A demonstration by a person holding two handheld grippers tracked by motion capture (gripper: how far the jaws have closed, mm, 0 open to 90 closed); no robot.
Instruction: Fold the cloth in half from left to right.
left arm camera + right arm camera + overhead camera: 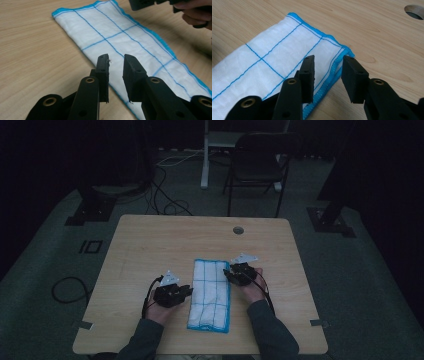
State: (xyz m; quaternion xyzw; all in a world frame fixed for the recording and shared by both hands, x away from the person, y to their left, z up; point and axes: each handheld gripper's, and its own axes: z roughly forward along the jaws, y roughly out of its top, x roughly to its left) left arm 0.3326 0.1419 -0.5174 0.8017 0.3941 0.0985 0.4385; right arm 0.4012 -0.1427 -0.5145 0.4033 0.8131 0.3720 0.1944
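1. We judge the cloth (210, 294), folded in a strip near the table's (150, 245) front edge, light, soft and limp; best pinched at its blue hem.
2. Left gripper (115, 65) and right gripper (329, 67) flank it, both part open, holding nothing.
3. We read no writing.

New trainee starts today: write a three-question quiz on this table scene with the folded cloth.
1. True or false: the left hand-held gripper is shut on the cloth.
2. Which edge of the cloth does the right hand-held gripper straddle: A) the blue-stitched long edge near a corner, B) the middle of the white panel?
3. What lies in the table top beyond the cloth?

Key: 1. False; its jaws are apart. 2. A. 3. A round hole.
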